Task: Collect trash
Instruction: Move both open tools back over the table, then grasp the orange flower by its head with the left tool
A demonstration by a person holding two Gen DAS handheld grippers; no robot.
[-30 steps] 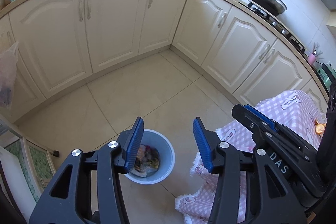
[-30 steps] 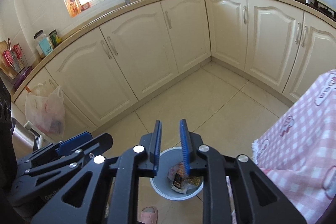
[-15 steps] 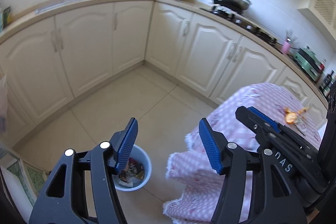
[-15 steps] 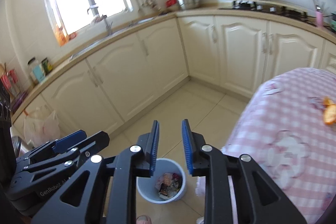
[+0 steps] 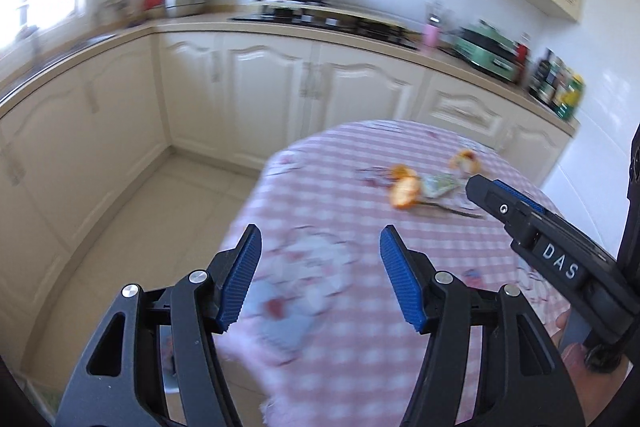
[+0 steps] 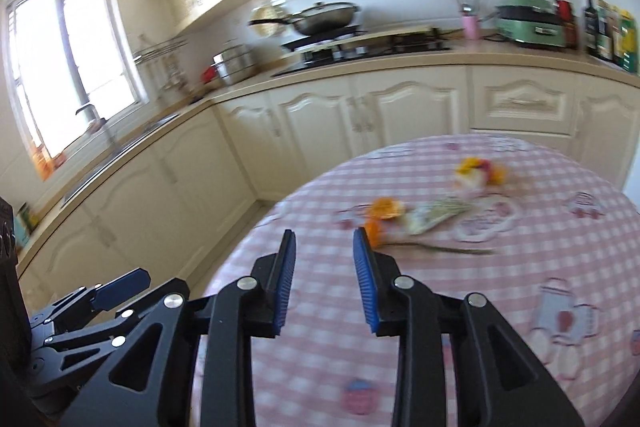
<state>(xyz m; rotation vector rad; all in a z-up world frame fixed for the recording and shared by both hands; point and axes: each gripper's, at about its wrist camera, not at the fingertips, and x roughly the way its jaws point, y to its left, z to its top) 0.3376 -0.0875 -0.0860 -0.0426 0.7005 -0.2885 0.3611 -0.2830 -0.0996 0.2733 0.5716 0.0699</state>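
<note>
**Both claws over the bench, trash ahead**

Kitchen w/ cream cabinets (image 6: 400, 115) running along the walls, countertop (image 6: 460, 57) on top carrying a wok (image 6: 320, 17) on the stove, a green appliance (image 6: 528, 17) and bottles at the far right. Window (image 6: 68, 67) bright at left in my right view. Frames are motion-blurred.

Closer in: the bench (image 6: 520, 307) w/ pink checked cloth fills the lower right of both views.

My left claw (image 5: 320, 275) is spread wide, nothing between the blue pads, hanging over the near edge of the bench. My right claw (image 6: 324, 283) is partly apart and opening, nothing between its pads either; it points at the bench top. It also shows at the right edge of the left view.

Trash sits mid-bench, well ahead of both claws: orange peel pieces (image 6: 384, 209), a crumpled greenish wrapper (image 6: 436, 215) just beside them, a thin stem (image 6: 440, 249) lying flat nearer me, and a small yellow-red-white scrap pile (image 6: 476, 171) farther back. Blur hides finer detail.
</note>
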